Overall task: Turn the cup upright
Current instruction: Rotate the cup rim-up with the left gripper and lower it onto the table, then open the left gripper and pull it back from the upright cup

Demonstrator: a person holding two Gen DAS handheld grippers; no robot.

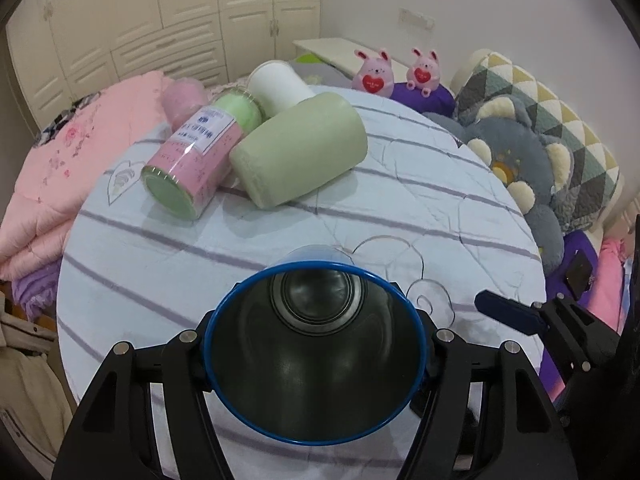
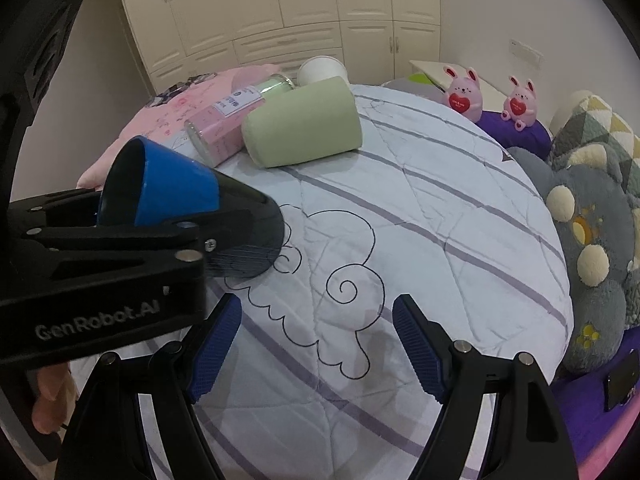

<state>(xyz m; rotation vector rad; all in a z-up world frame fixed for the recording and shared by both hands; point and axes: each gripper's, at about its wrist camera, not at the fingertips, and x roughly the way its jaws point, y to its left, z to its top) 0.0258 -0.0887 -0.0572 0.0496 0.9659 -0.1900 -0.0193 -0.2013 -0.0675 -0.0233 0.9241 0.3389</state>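
Note:
A blue cup with a dark inside and dark base (image 1: 316, 356) is held in my left gripper (image 1: 316, 344), tilted, its open mouth facing the left wrist camera. The jaws stand shut against the cup's sides. In the right wrist view the same cup (image 2: 172, 196) hangs on its side above the quilt, mouth to the left, with the left gripper's black body (image 2: 100, 272) around it. My right gripper (image 2: 316, 348) is open and empty over the quilt, to the right of the cup; one blue fingertip shows in the left wrist view (image 1: 508, 312).
A white striped quilt (image 2: 420, 240) covers the bed. At its far side lie a green cylinder cushion (image 1: 300, 148), a pink-green canister (image 1: 200, 152) and a white cup (image 1: 276, 84). Plush toys (image 1: 520, 152) and pillows line the right edge; a pink blanket (image 1: 60, 168) lies left.

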